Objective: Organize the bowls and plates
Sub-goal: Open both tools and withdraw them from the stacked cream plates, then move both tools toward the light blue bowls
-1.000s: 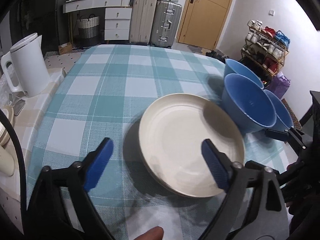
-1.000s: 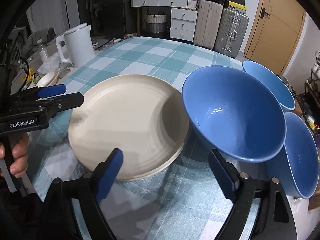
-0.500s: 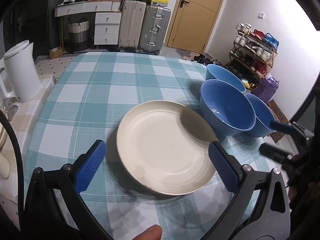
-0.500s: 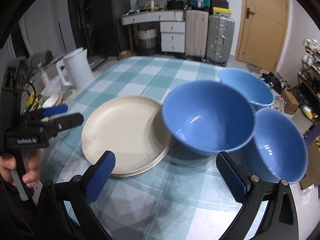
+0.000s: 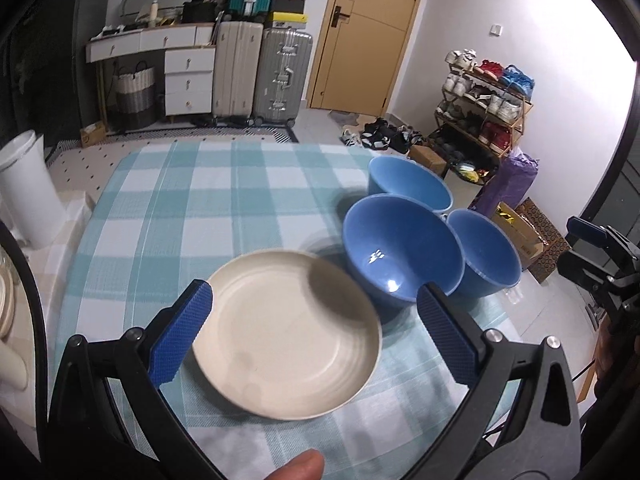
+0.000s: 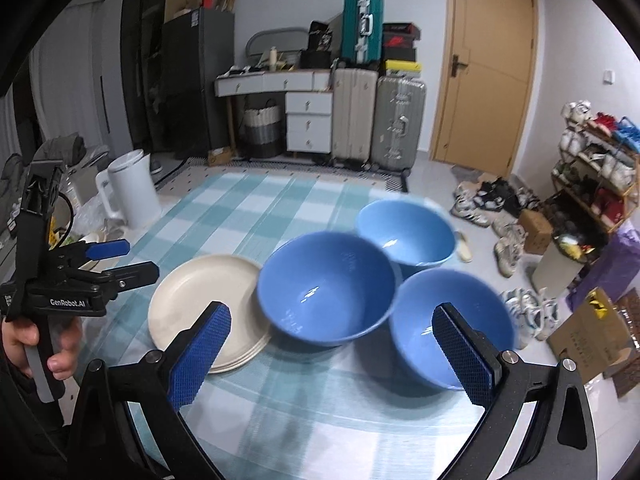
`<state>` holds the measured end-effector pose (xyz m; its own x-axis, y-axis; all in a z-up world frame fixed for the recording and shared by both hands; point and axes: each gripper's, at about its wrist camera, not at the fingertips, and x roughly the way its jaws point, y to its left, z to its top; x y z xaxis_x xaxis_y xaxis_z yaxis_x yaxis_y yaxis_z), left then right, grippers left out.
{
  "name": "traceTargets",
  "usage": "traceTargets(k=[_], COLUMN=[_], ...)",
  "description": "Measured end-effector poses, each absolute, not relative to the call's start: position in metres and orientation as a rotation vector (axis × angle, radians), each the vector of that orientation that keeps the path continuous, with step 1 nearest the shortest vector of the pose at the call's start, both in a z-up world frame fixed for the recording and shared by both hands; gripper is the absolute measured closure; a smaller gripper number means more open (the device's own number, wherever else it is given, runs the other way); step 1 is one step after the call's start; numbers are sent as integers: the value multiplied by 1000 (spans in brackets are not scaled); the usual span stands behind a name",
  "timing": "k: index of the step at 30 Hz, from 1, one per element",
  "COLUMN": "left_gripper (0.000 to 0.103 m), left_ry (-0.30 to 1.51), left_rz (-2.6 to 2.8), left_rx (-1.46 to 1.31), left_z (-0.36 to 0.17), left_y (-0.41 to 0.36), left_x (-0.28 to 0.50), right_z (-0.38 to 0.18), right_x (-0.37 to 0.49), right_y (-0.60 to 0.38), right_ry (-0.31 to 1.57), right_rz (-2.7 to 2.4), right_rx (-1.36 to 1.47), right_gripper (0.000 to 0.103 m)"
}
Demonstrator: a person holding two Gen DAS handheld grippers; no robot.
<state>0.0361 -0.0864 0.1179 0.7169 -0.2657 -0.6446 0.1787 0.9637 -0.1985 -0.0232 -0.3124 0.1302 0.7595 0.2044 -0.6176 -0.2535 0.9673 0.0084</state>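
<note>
Both tongs we find wide open and empty: left tongs, right tongs. Neither touches anything. Ahead of and below the left tongs lies the plate stack on the surface; three blue bowls sit before the right tongs, nearer that hand.

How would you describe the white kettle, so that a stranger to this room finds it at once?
Start from the checked table in the middle of the room. Beside its left edge, on a lower tiled counter, stands the kettle. It is tall, white and lidded with a side handle, unlike the flat cream plates and blue bowls on the cloth.
</note>
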Motion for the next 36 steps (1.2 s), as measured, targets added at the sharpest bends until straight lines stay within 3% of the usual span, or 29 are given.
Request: traceTargets(k=[16,36], left_gripper=[1,1], left_ry=[777,848], left_rz=[-309,-318], left_rx=[-122,-100], left_z=[148,140], left_y=[-131,-172], left_x=[98,202], right_z=[176,167], right_x=[-6,98], right_y=[-390,-422], right_ry=[661,758], right_rz=[167,155], right_rx=[-38,0], right_gripper=[0,0])
